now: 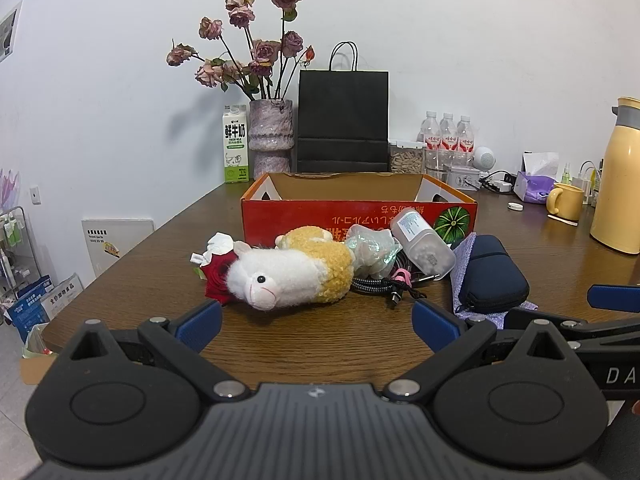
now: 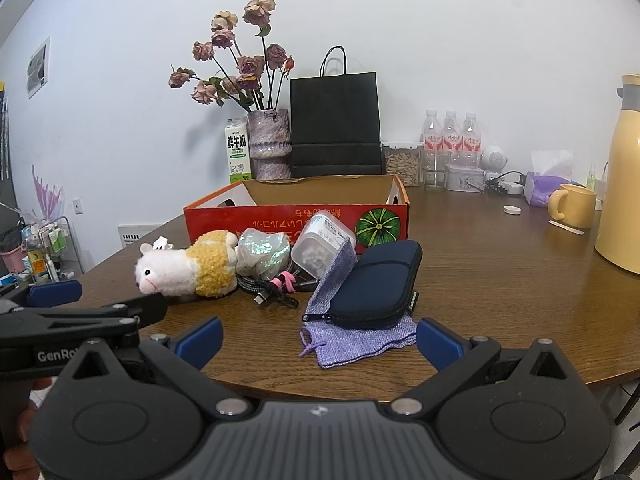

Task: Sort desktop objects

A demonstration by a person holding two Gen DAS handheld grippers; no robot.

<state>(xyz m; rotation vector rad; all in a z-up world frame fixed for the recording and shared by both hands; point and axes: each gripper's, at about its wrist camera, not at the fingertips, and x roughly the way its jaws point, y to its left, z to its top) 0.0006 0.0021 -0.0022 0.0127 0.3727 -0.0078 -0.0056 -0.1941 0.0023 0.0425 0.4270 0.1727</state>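
Spread wide and holding nothing: left gripper (image 1: 318, 322), right gripper (image 2: 319, 338), above bare wood at the table (image 2: 500, 280) near edge.

Heaped against the red cardboard box (image 1: 304, 220): fuzzy plush alpaca (image 1: 288, 270), braided cable (image 2: 266, 290), clear plastic jar (image 1: 424, 246), smooth navy zip case (image 2: 378, 284) on woven lilac pouch (image 2: 360, 342).

From where I sit, a plain white wall (image 1: 440, 20) fills the upper frame, evenly lit. A brown wooden table (image 1: 312, 344) spans the middle. At lower left I see pale floor (image 1: 10, 384) and a wire rack (image 1: 16, 248). A paper sheet (image 2: 39, 65) hangs upper left.
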